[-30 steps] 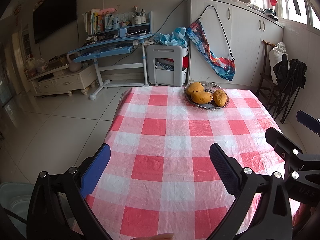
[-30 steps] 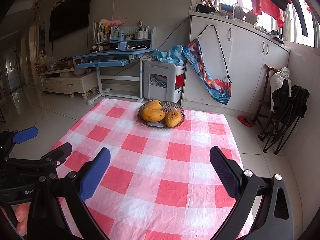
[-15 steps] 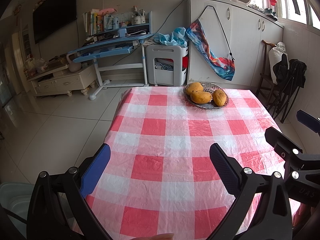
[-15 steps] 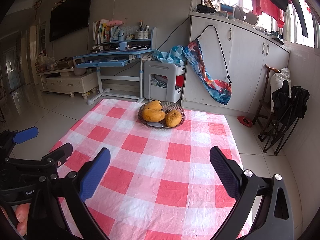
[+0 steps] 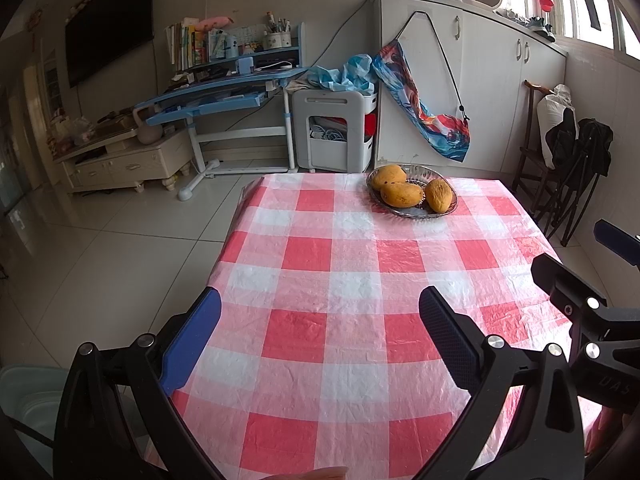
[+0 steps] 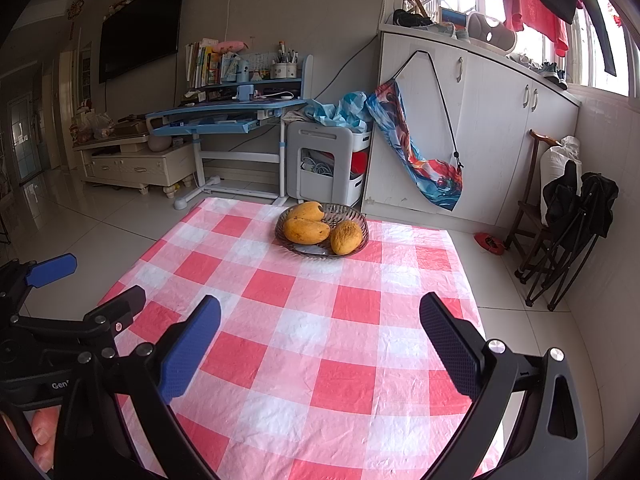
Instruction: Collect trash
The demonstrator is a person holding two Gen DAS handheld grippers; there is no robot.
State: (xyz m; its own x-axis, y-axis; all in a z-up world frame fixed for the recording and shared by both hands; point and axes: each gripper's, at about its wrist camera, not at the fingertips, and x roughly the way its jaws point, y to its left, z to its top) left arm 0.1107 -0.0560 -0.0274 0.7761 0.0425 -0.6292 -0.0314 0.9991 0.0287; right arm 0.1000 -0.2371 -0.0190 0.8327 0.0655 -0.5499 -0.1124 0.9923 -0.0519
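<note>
No trash can be picked out anywhere on the table (image 5: 352,264): the red-and-white checked cloth is bare, and the task's thing is simply not seen in either view. The only load on the cloth is the fruit bowl (image 5: 412,196) at the far end, with three mangoes (image 5: 401,195) lying in it, touching one another.

Over the near edge the left gripper (image 5: 320,334) is held with its jaws spread wide and nothing between them. The right gripper (image 6: 320,336) is held just beside it, likewise wide apart and empty; each is caught at the rim of the other's view.

Against the pictures from a second ago, almost nothing is found changed. The bowl sits at the same spot in both views, and the jaws are spread to the same width. So no reach has been started, and the moment is judged to be either a pause before the first pick or a rest after the last; which cannot be told. A pale tub (image 5: 24,396) is glimpsed low at the left, beside the table, and may be meant for rubbish, though that is a guess.

Little writing is legible. "Gen" is read on the left gripper's body in the right view, cut off there, and faint letters like "DAS" are made out on the right gripper's body.
</note>
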